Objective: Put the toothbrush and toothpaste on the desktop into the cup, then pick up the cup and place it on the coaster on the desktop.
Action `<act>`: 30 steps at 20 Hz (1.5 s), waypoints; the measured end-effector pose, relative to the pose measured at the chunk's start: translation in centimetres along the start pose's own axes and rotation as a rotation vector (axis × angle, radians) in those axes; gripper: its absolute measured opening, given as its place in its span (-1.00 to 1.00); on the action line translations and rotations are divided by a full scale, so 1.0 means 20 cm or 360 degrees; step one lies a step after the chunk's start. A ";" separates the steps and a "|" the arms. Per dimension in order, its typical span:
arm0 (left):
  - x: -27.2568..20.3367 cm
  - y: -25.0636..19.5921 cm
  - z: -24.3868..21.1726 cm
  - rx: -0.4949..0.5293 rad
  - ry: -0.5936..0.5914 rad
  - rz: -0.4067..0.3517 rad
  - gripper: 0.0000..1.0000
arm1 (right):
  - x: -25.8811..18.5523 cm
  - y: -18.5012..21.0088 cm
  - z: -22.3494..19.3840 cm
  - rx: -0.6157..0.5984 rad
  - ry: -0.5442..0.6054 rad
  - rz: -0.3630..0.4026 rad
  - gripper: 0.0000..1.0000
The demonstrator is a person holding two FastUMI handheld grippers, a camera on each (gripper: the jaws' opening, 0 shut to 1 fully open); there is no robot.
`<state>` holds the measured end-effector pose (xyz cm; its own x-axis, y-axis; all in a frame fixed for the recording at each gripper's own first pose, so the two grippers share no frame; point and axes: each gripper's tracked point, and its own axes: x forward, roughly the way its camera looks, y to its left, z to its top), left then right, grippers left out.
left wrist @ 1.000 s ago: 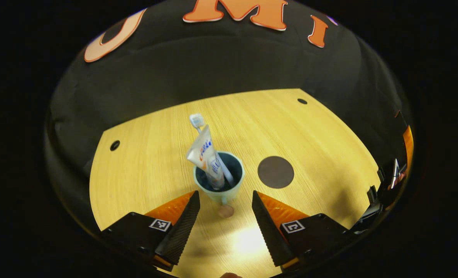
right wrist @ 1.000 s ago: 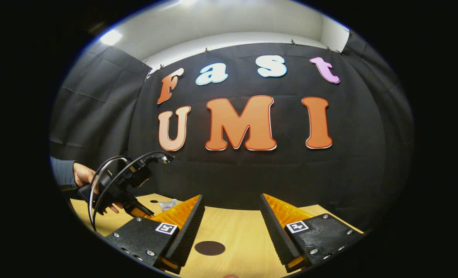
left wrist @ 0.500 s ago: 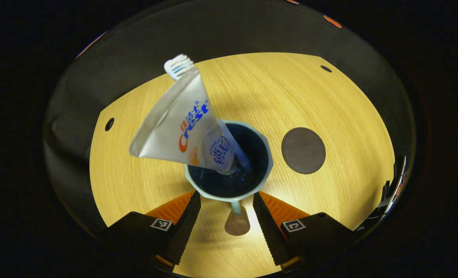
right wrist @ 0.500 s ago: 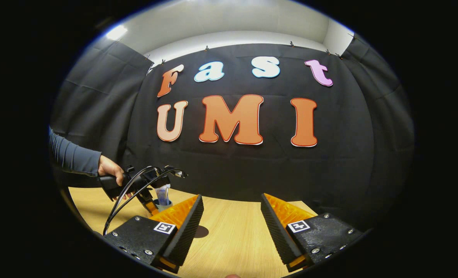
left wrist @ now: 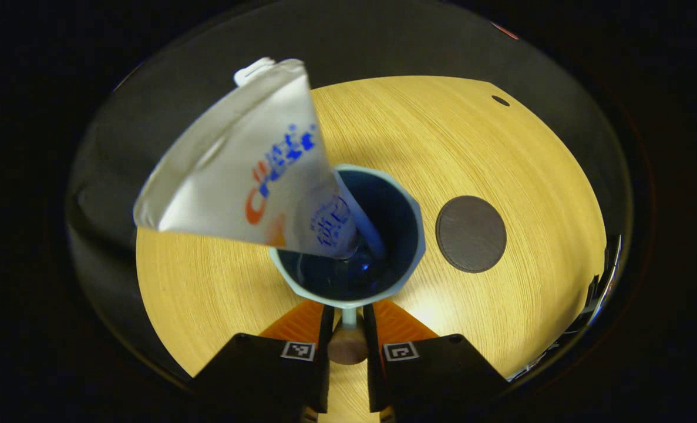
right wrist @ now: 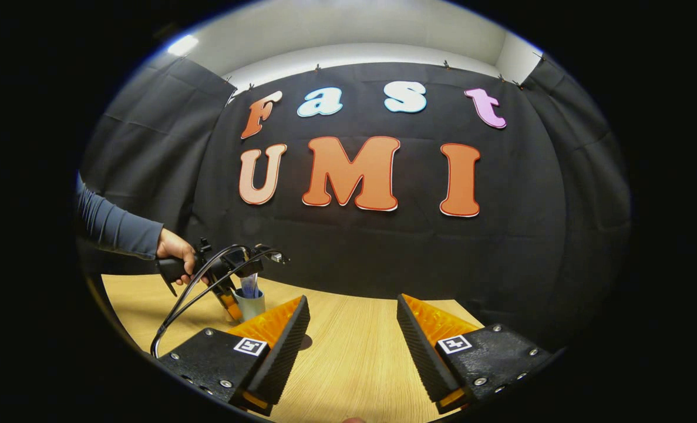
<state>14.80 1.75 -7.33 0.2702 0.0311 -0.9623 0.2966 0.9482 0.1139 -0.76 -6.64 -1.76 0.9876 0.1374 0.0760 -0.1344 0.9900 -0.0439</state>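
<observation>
We're looking down the left gripper (left wrist: 346,329) and its two fingers are drawn in tight on either side of the cup handle (left wrist: 347,342), pressing it from both sides as far as we can make out; the contact itself is partly hidden beneath the cup's rim. The cup (left wrist: 408,226), pale outside and dark blue inside, sits right in front of us on the wooden desktop (left wrist: 207,294). Inside it we have the toothpaste (left wrist: 248,170), cap end down and its flat crimped end fanning up and to the left, well over the rim. The toothbrush (left wrist: 364,226) leans in the cup beside it, its stem running behind the tube, and a bit of its white head peeks out above the tube's top edge. To the right of the cup, apart from it, lies the dark round coaster (left wrist: 471,234), bare on the wood.

Over in the right gripper view, the right gripper (right wrist: 353,338) hangs above the desktop with its fingers spread wide, nothing between them. Farther off to its left we see a hand (right wrist: 175,249) in a grey-blue sleeve (right wrist: 116,226) holding the left gripper against the cup.
</observation>
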 end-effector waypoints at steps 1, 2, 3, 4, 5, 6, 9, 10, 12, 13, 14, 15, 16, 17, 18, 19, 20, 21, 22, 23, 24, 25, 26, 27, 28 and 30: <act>0.00 0.03 -0.01 -0.0003 -0.0007 0.0000 -0.47 | 0.00 0.00 0.00 0.0001 0.0002 -0.0002 0.80; 0.00 0.02 -0.01 -0.0014 -0.0015 -0.0007 -0.44 | 0.00 0.00 0.00 0.0003 -0.0001 -0.0005 0.80; 0.00 0.01 0.00 -0.0016 -0.0018 -0.0021 -0.45 | 0.00 0.00 0.00 0.0003 0.0000 -0.0007 0.80; 0.00 -0.01 0.02 -0.0019 -0.0026 -0.0032 -0.44 | 0.00 -0.01 0.01 0.0002 -0.0001 -0.0012 0.80; -0.02 -0.04 0.05 -0.0008 -0.0041 -0.0040 -0.44 | 0.00 -0.01 0.01 -0.0001 -0.0002 -0.0012 0.80; -0.03 -0.07 0.09 0.0009 -0.0059 -0.0046 -0.45 | -0.01 -0.02 0.01 -0.0004 -0.0003 -0.0018 0.80; -0.11 -0.16 0.18 0.0088 -0.0094 -0.0061 -0.47 | -0.02 -0.03 0.03 -0.0001 -0.0011 -0.0027 0.80; -0.13 -0.19 0.24 0.0121 -0.0115 -0.0058 -0.47 | -0.03 -0.04 0.03 -0.0005 -0.0017 -0.0031 0.80; -0.18 -0.17 0.33 0.0153 -0.0145 -0.0087 -0.45 | -0.04 -0.06 0.02 -0.0014 -0.0015 -0.0048 0.80; -0.13 -0.14 0.25 0.0165 -0.0149 -0.0108 -0.46 | -0.05 -0.08 0.01 -0.0012 -0.0004 -0.0058 0.80; -0.12 -0.15 0.24 0.0179 -0.0145 -0.0129 -0.47 | -0.06 -0.09 0.01 -0.0010 0.0003 -0.0066 0.80; -0.12 -0.16 0.25 0.0194 -0.0142 -0.0147 -0.47 | -0.07 -0.10 0.01 -0.0007 0.0005 -0.0078 0.80; -0.12 -0.16 0.26 0.0207 -0.0143 -0.0161 -0.48 | -0.08 -0.11 0.01 -0.0004 0.0003 -0.0087 0.80; -0.11 -0.17 0.28 0.0222 -0.0142 -0.0176 -0.46 | -0.09 -0.13 0.01 -0.0001 0.0002 -0.0094 0.80; -0.12 -0.17 0.30 0.0229 -0.0139 -0.0196 -0.47 | -0.10 -0.14 0.01 0.0000 0.0002 -0.0102 0.80; -0.12 -0.17 0.31 0.0241 -0.0132 -0.0213 -0.45 | -0.11 -0.15 0.01 -0.0001 0.0002 -0.0108 0.80; -0.13 -0.16 0.33 0.0250 -0.0126 -0.0227 -0.45 | -0.12 -0.16 0.00 -0.0001 0.0009 -0.0118 0.80; -0.13 -0.16 0.35 0.0269 -0.0118 -0.0226 -0.45 | -0.13 -0.17 -0.01 0.0004 0.0014 -0.0122 0.80; -0.11 -0.13 0.37 0.0282 -0.0103 -0.0210 -0.45 | -0.13 -0.18 -0.02 0.0008 0.0023 -0.0128 0.80; -0.07 -0.15 0.35 0.0278 -0.0078 -0.0193 -0.45 | -0.14 -0.19 -0.03 0.0011 0.0031 -0.0134 0.80; -0.06 -0.16 0.35 0.0263 -0.0051 -0.0189 -0.45 | -0.14 -0.19 -0.04 0.0010 0.0039 -0.0138 0.80; -0.02 -0.18 0.37 0.0244 -0.0091 -0.0206 -0.45 | -0.15 -0.20 -0.05 0.0008 0.0041 -0.0142 0.80; -0.02 -0.18 0.32 0.0223 -0.0075 -0.0210 -0.44 | -0.15 -0.21 -0.05 0.0009 0.0038 -0.0144 0.80; -0.03 -0.19 0.32 0.0208 -0.0072 -0.0221 -0.45 | -0.15 -0.21 -0.06 0.0017 0.0040 -0.0148 0.80; 0.00 -0.20 0.32 0.0213 -0.0059 -0.0211 -0.44 | -0.15 -0.21 -0.06 0.0034 0.0041 -0.0148 0.70; 0.02 -0.20 0.31 0.0241 -0.0078 -0.0198 -0.29 | -0.14 -0.20 -0.07 0.0065 0.0052 -0.0142 0.81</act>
<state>19.41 -4.08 -6.67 0.2662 -0.1025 -0.9584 0.4637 0.8853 0.0341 -2.80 -10.96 -3.22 0.9978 0.0484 0.0454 -0.0486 0.9988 0.0021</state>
